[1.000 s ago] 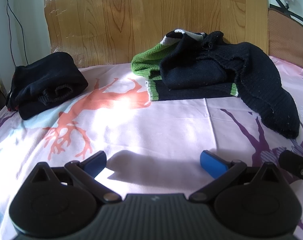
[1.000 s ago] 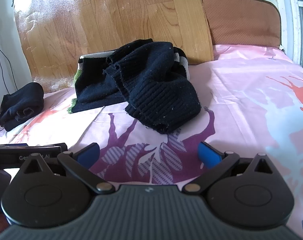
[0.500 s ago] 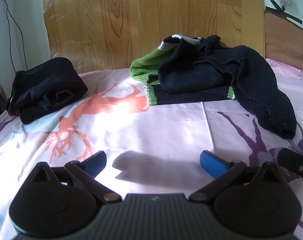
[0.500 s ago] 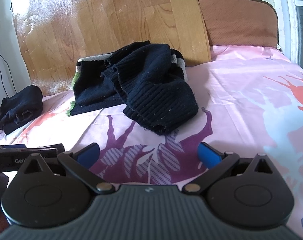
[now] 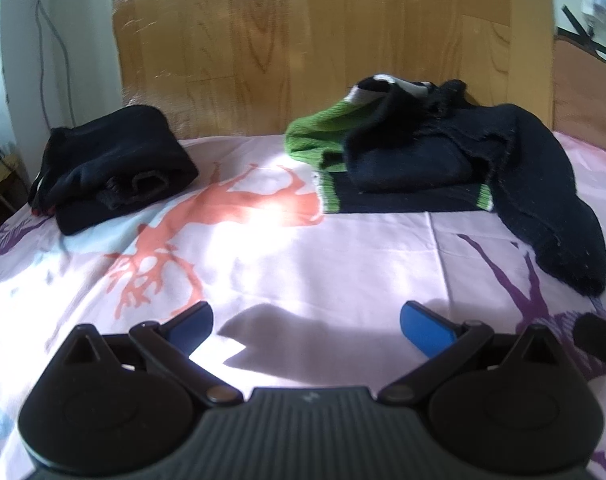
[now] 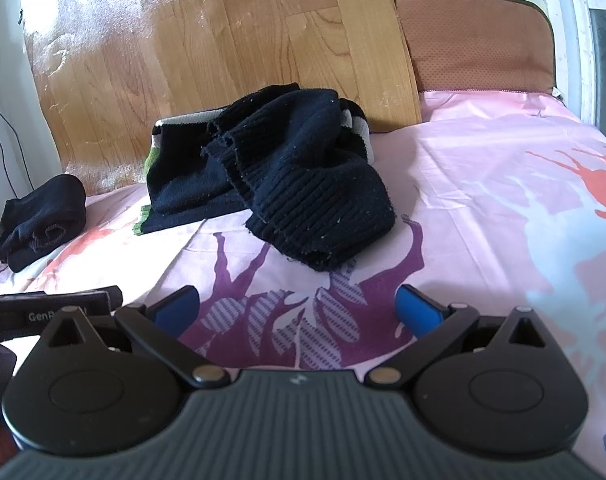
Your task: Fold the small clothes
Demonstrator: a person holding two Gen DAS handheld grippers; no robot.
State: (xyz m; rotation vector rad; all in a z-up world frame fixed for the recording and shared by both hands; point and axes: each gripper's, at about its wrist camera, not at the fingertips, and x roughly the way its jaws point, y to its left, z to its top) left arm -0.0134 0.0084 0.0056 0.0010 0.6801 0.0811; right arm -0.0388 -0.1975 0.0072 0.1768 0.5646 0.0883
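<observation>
The left gripper and right gripper hover with blue-padded fingers spread wide, holding nothing, above the pink printed bedsheet. The rumpled navy knit sweater lies toward the wooden headboard; a folded black garment sits near the sheet's left edge.

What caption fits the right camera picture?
Open right gripper faces a rumpled dark sweater on the pink bedsheet.
</observation>
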